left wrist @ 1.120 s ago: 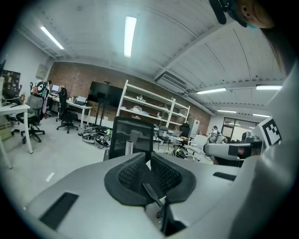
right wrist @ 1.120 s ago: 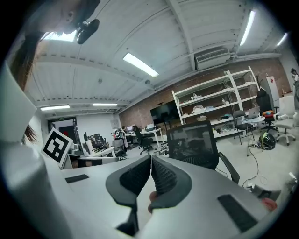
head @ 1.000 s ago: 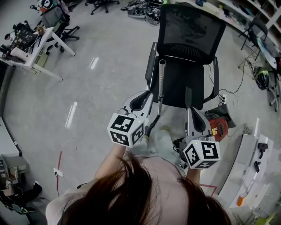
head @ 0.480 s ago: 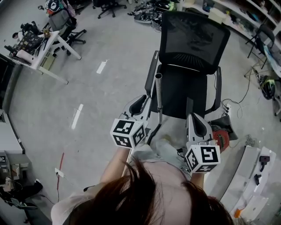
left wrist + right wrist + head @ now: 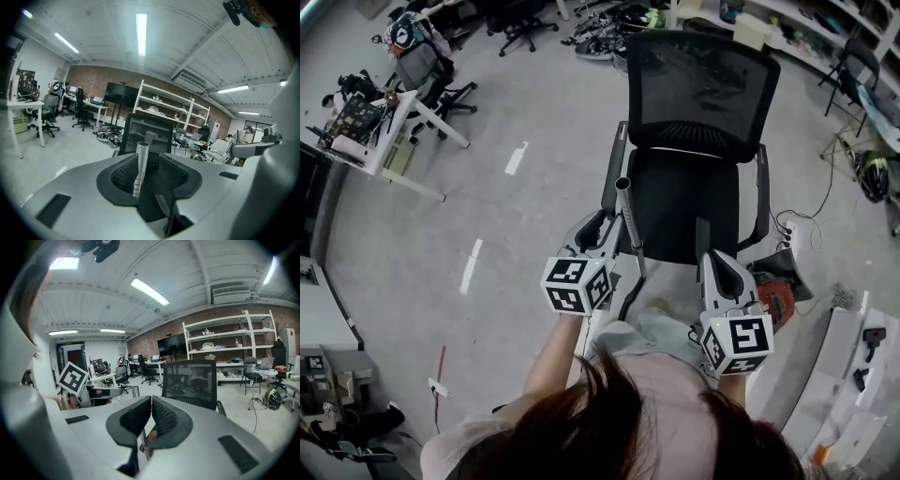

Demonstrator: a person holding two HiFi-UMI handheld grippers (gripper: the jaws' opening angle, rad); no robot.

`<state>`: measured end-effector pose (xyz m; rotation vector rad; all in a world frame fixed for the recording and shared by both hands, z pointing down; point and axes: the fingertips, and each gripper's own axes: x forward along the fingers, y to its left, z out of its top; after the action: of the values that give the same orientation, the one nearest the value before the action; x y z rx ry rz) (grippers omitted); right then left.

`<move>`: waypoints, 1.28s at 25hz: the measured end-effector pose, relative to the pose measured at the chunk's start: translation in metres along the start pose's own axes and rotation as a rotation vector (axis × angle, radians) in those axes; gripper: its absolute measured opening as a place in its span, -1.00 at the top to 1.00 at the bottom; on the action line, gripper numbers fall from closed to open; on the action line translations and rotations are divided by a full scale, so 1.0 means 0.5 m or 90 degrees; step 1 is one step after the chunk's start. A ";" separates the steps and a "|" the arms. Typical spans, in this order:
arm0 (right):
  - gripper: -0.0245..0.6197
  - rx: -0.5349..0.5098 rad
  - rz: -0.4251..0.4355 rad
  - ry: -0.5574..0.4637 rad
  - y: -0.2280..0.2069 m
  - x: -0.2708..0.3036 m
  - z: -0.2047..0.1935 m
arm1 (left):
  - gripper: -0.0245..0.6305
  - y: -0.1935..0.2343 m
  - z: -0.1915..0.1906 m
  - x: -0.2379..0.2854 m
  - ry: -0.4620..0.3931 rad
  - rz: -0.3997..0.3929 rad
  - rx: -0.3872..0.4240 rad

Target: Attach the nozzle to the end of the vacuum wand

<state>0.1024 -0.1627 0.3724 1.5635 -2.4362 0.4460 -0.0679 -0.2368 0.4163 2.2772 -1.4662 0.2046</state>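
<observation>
1. The left gripper [image 5: 149, 159] has its jaws opening. The vacuum wand [image 5: 140, 164] stands between them and lies against the pad on the picture's left. A gap separates it from the other pad, so nothing clamps it.
2. The right gripper [image 5: 151, 400] has its jaws together with the tips touching, and nothing shows between them.
3. In the head view the vacuum wand [image 5: 630, 225] is a bare metal tube with its open end up. It stands just beside the left gripper [image 5: 614, 230], in front of the seat of a black office chair [image 5: 698, 84].
4. A second ago the tube ran almost straight up the head view. Now it leans, with its open end tipped toward the picture's left and sitting lower in the frame, nearer the grippers.
5. In the right gripper view, the left gripper's marker cube [image 5: 72, 377] shows at the left. The tube's open end rises just behind the closed jaws.
6. Both grippers sit side by side low in the head view, much as before.
</observation>
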 end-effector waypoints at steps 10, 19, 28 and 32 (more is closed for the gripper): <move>0.84 -0.009 -0.005 0.013 -0.046 0.007 -0.018 | 0.41 0.001 -0.046 0.084 0.048 -0.001 0.003; 0.84 -0.010 -0.013 0.026 -0.070 0.007 -0.036 | 0.34 0.024 -0.079 0.140 0.079 0.013 0.010; 0.84 -0.001 -0.038 0.038 -0.106 -0.007 -0.058 | 0.34 0.035 -0.114 0.184 0.114 0.015 0.013; 0.84 0.008 -0.049 0.037 -0.122 -0.013 -0.068 | 0.33 0.032 -0.131 0.205 0.133 0.009 0.013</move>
<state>0.1610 -0.1685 0.4105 1.6184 -2.3259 0.4863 -0.0315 -0.3000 0.5149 2.1871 -1.3790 0.4492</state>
